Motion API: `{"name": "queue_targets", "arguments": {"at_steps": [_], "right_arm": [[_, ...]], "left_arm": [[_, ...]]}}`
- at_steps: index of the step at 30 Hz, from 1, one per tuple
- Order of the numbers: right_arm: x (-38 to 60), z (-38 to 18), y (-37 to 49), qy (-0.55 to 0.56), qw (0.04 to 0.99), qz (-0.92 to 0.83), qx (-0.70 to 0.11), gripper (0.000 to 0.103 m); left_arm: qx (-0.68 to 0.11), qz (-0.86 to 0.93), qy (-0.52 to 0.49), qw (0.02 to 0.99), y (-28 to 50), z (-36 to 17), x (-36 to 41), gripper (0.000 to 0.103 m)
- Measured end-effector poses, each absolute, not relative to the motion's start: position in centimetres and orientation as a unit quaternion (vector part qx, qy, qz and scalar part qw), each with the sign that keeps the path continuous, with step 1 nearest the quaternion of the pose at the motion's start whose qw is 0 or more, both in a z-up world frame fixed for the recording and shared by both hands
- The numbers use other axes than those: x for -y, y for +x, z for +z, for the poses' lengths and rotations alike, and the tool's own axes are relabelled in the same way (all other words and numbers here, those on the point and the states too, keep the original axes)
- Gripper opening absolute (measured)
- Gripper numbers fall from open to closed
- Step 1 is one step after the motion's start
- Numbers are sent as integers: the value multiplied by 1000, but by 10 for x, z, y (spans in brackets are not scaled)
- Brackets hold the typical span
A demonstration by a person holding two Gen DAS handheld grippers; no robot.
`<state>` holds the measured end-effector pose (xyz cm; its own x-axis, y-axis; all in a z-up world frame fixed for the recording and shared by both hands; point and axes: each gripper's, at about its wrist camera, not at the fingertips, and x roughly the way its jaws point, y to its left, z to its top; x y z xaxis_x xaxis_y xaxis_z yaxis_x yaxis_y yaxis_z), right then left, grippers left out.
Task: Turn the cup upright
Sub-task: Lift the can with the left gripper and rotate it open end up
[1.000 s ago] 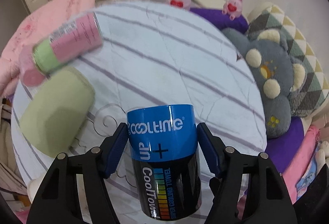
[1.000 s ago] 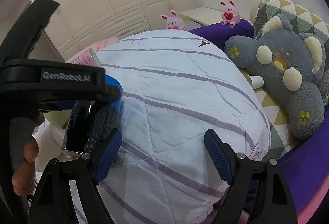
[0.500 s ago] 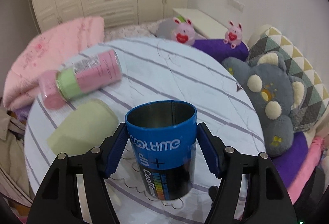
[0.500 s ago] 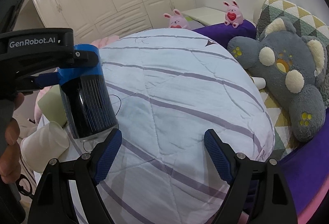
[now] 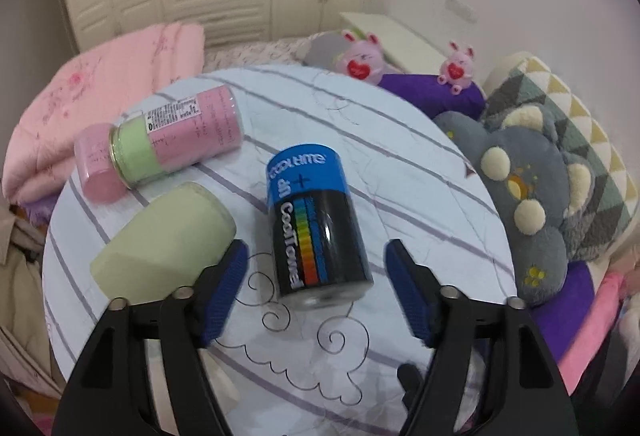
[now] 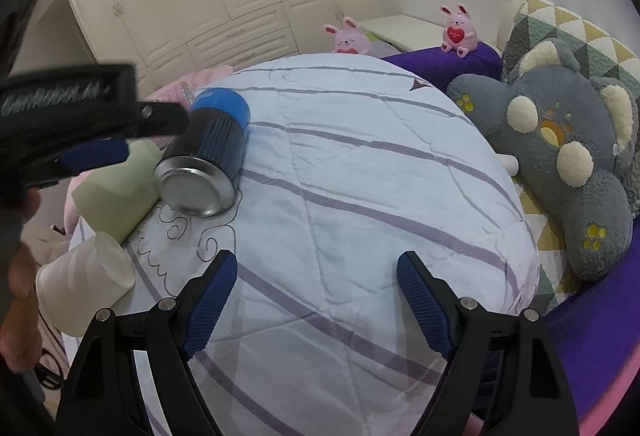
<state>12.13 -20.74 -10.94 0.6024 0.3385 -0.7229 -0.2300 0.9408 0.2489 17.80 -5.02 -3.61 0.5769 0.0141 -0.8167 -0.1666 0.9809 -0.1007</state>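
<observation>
The blue and black "Cooltime" cup (image 5: pixel 316 224) lies on its side on the white striped quilt (image 5: pixel 400 175), metal bottom toward me. In the right wrist view the cup (image 6: pixel 208 155) shows its silver base. My left gripper (image 5: pixel 316 288) is open and empty, its fingers just behind the cup's base and apart from it. It shows from the side in the right wrist view (image 6: pixel 96 139). My right gripper (image 6: pixel 316 304) is open and empty over the quilt, to the right of the cup.
A pale green cup (image 5: pixel 168 236) lies on its side left of the blue cup. A pink and green canister (image 5: pixel 168 151) lies behind it. A white paper cup (image 6: pixel 84 280) lies at the quilt's left edge. A grey plush toy (image 5: pixel 532 207) lies on the right.
The left gripper held the cup upright half a second ago. It has opened and drawn back, and the cup now lies on its side on the quilt. The right gripper barely moved.
</observation>
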Motion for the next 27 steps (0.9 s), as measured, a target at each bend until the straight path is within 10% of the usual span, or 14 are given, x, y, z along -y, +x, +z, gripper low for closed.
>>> {"name": "queue_targets", "arguments": {"at_steps": [19, 27], "right_arm": [[208, -117, 172, 124, 894, 115, -416, 84], [204, -116, 176, 137, 895, 111, -411, 84]], "left_arm": [[-598, 69, -70, 796, 267, -88, 39, 89], [-551, 41, -53, 832, 265, -74, 47, 72]]}}
